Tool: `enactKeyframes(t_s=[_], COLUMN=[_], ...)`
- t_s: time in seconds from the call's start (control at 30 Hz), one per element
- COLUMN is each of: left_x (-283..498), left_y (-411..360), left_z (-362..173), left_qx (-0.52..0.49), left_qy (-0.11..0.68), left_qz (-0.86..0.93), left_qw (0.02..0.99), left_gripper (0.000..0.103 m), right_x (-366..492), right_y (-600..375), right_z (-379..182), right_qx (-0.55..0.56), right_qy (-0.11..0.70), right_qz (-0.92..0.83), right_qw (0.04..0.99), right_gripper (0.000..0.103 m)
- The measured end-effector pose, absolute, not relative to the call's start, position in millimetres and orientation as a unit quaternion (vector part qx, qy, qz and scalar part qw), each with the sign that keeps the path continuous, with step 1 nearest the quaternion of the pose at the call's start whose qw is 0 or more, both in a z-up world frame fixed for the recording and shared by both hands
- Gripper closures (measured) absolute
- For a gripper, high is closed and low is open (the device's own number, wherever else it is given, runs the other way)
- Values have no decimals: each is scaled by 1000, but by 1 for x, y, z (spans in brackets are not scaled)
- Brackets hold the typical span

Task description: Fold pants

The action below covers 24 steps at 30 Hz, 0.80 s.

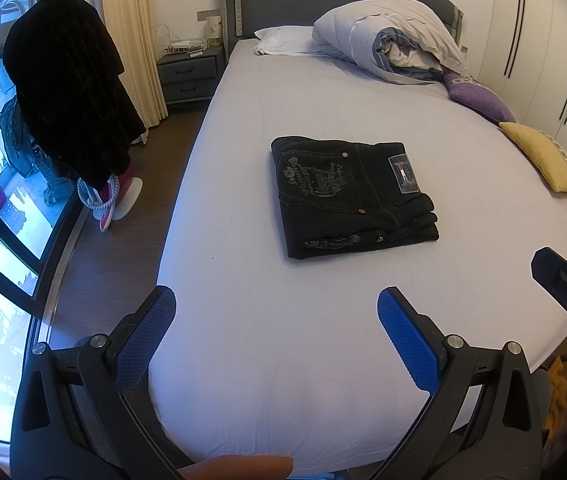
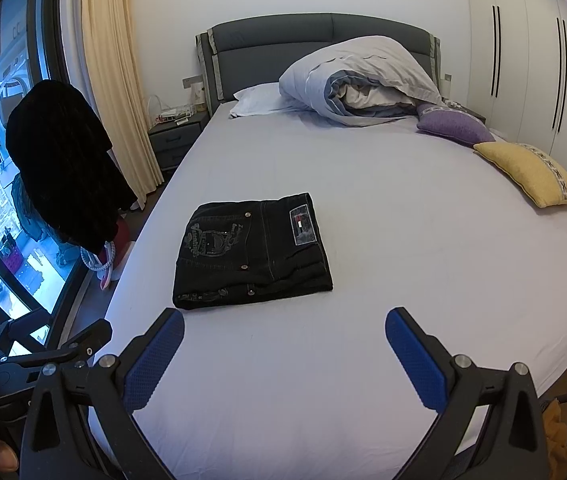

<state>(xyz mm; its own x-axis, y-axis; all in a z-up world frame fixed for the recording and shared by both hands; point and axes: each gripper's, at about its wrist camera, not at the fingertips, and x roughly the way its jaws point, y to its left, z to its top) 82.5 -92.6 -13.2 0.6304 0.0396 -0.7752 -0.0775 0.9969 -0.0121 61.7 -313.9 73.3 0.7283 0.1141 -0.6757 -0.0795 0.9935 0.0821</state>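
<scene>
On the bed (image 1: 243,320) we see folded pants (image 1: 353,196) lying well ahead of our left gripper (image 1: 275,312) and right gripper (image 2: 283,334), both spread wide, empty.

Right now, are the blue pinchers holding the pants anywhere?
No. Nothing is held. The left gripper and right gripper are both open above the bed sheet, apart from the folded black pants.
</scene>
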Motion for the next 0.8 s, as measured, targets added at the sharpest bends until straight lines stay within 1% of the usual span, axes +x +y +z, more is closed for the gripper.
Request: enactKeyframes(t_s=[0.8], left_x=[80], left_y=[-94], left_z=[-14], left_qx=[-24], left_qy=[429], left_qz=[33], left_qw=[902], left_gripper=[0], right_x=[60], right_y=[-316], right_z=[68], right_qx=[23], right_qy=[368], right_qz=[54], right_qw=[928], right_gripper=[0])
